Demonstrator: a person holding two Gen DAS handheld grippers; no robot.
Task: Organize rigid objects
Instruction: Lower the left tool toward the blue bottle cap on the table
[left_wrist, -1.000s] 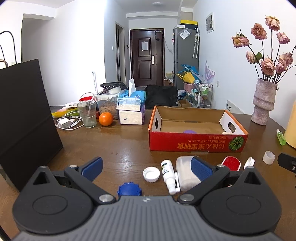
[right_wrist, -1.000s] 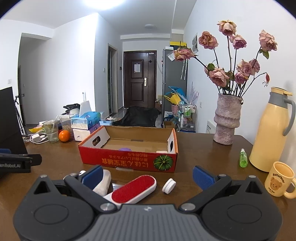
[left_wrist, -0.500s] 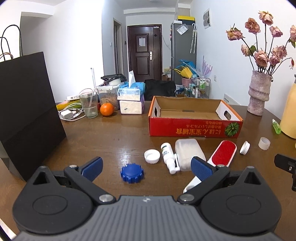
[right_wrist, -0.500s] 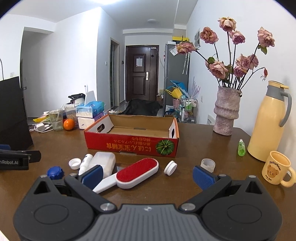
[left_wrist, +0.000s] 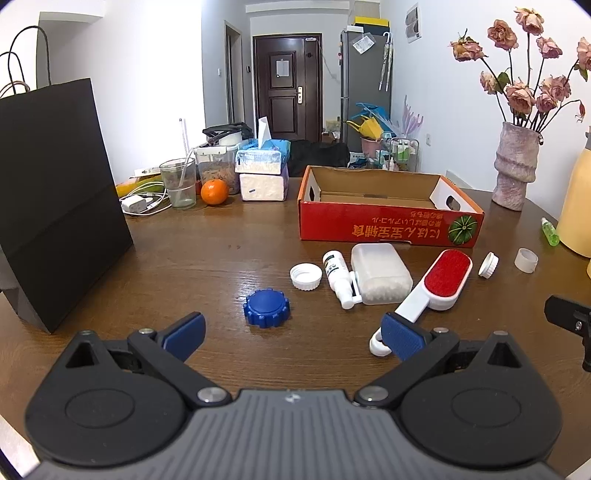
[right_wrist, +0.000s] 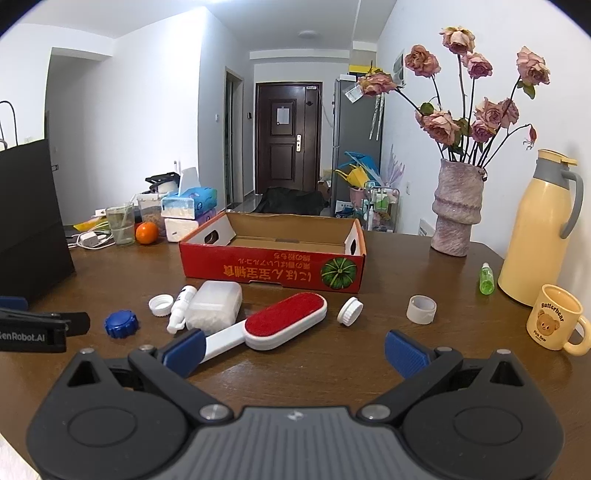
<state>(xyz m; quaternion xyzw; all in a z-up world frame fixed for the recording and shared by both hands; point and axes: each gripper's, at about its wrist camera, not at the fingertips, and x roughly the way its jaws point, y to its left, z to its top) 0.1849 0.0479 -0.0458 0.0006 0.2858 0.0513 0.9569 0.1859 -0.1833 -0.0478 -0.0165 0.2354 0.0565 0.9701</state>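
A red cardboard box (left_wrist: 388, 223) (right_wrist: 273, 267) stands open on the wooden table. In front of it lie a blue cap (left_wrist: 266, 308) (right_wrist: 121, 324), a white cap (left_wrist: 306, 276) (right_wrist: 161, 305), a small white spray bottle (left_wrist: 338, 277) (right_wrist: 181, 308), a clear plastic case (left_wrist: 380, 273) (right_wrist: 214, 305), a red lint brush (left_wrist: 439, 282) (right_wrist: 273, 325), a small white lid (left_wrist: 488, 264) (right_wrist: 349, 311) and a translucent cup cap (left_wrist: 526, 260) (right_wrist: 421, 309). My left gripper (left_wrist: 293, 334) is open just short of the blue cap. My right gripper (right_wrist: 295, 350) is open near the brush handle, holding nothing.
A black paper bag (left_wrist: 55, 206) stands at the left. Behind are a glass (left_wrist: 178, 182), an orange (left_wrist: 214, 192) and tissue packs (left_wrist: 263, 173). To the right stand a vase of roses (right_wrist: 457, 206), a yellow thermos (right_wrist: 539, 236), a green bottle (right_wrist: 486, 278) and a bear mug (right_wrist: 556, 317).
Both grippers have pulled back and risen from the box, so more of the table and the loose items now shows. Both stay open. No object has moved.
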